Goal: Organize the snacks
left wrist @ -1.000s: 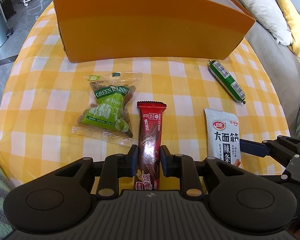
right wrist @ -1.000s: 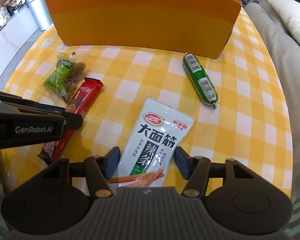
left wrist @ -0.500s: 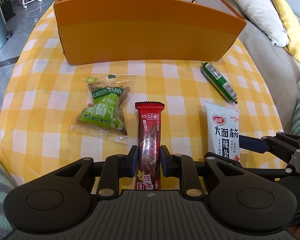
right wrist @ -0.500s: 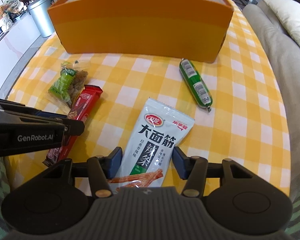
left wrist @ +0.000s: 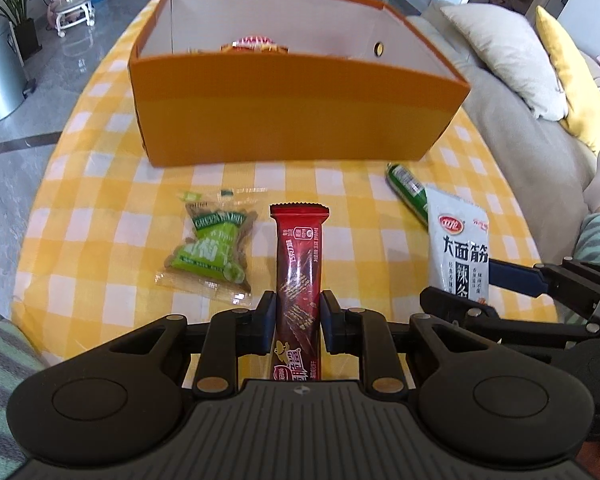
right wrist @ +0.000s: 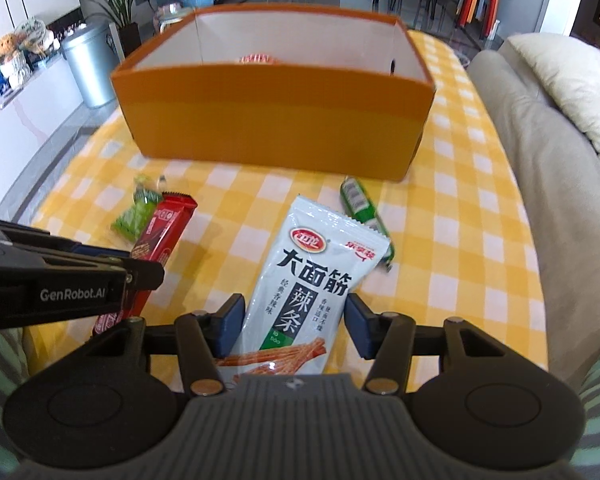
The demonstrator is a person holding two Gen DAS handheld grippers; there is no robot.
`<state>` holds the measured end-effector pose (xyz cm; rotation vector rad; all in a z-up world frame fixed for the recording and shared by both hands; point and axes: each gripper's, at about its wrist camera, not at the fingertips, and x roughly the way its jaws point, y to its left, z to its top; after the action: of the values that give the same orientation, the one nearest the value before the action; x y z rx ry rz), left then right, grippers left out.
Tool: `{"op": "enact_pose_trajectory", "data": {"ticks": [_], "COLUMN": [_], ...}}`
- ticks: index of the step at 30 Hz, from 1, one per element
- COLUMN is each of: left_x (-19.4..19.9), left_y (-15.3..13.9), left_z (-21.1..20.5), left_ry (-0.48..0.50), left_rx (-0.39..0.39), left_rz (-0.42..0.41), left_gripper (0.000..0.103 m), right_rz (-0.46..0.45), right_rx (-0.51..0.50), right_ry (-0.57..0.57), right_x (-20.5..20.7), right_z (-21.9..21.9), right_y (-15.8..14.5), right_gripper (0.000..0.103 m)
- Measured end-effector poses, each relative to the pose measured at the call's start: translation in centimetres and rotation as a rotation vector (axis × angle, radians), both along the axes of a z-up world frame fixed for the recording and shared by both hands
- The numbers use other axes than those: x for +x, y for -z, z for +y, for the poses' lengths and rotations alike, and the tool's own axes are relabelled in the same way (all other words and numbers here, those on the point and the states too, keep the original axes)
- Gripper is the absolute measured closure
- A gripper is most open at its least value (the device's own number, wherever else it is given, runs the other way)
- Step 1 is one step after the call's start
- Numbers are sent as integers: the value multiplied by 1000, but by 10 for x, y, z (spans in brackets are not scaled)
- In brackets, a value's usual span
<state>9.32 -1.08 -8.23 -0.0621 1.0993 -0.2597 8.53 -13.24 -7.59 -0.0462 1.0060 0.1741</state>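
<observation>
Left wrist: left gripper (left wrist: 298, 316) clamps red bar (left wrist: 299, 280); right gripper (right wrist: 296, 320) grips white pouch (right wrist: 312, 280), hiding sausage (right wrist: 358, 204) partly.

Black left gripper (left wrist: 298, 314), blue pads, brass screws; right gripper (right wrist: 296, 322) alike; "GenRobot.AI" marking.

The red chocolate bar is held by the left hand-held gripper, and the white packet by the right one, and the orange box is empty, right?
Not quite: the orange box isn't empty. The left wrist view shows a red-and-white snack already inside. The rest is right.
</observation>
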Motion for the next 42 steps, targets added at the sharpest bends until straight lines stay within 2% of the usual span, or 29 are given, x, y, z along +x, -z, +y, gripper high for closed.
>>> {"op": "enact_pose_trajectory", "data": {"ticks": [10, 21, 29, 42], "left_x": [10, 41, 67, 124], "left_y": [-39, -67, -83, -94], "left_z": [-4, -16, -22, -23], "left_ry": [-4, 31, 39, 57], "left_rx": [-19, -23, -8, 54], "left_rz": [-108, -191, -232, -243], "left_gripper": [78, 78, 78, 78], "right_rz": [-143, -225, -272, -277], "right_rx": [8, 9, -4, -46], "right_ry": [2, -18, -46, -59], "right_x": [3, 29, 58, 121], "right_z": [-10, -17, -13, -19], "right_y": [-39, -70, -85, -92], "right_gripper": [51, 51, 51, 51]}}
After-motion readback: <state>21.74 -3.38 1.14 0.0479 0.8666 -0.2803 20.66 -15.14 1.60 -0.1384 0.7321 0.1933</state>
